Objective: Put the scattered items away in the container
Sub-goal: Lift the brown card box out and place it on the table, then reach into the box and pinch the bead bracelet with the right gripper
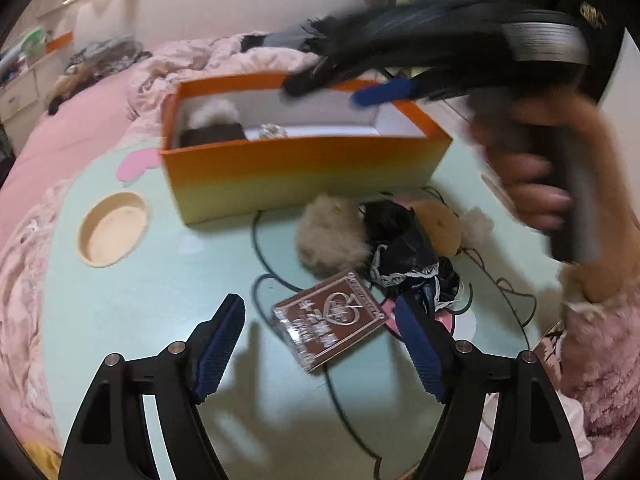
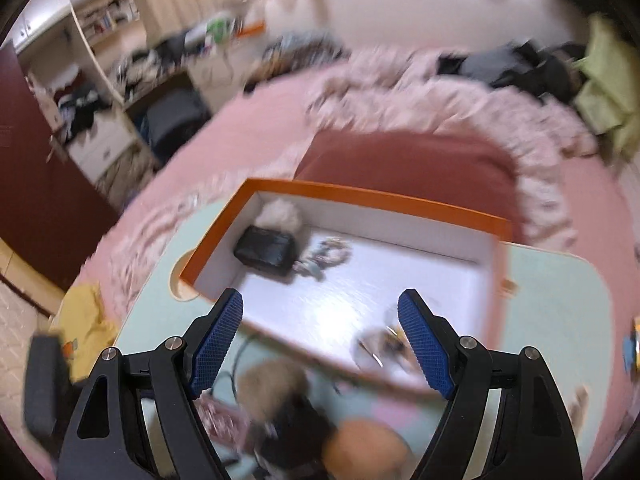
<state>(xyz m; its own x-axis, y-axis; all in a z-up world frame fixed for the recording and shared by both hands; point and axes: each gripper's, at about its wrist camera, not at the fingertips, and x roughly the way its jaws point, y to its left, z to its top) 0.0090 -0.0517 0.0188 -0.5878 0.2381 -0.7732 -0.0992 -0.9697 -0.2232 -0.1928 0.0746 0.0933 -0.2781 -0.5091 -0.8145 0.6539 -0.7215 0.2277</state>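
An orange box point(image 1: 296, 168) stands on the pale green table point(image 1: 140, 300). Inside it lie a black case point(image 2: 266, 250), a white fluffy item point(image 2: 280, 212), a small trinket point(image 2: 326, 254) and a blurred small item point(image 2: 380, 346). In front of the box lie a clear acrylic plaque point(image 1: 330, 318), a beige fluffy ball point(image 1: 328, 236), black lace fabric point(image 1: 404, 248) and an orange plush point(image 1: 440, 224). My left gripper point(image 1: 320, 344) is open and empty, low over the plaque. My right gripper point(image 2: 320, 340) is open and empty above the box, blurred in the left wrist view point(image 1: 340, 84).
A thin black cable point(image 1: 260, 248) loops across the table. A round cup recess point(image 1: 114, 230) sits at the table's left. Pink bedding point(image 2: 260, 136) surrounds the table. A yellow cloth point(image 2: 86, 328) lies at the left. Cluttered shelves point(image 2: 92, 92) stand beyond.
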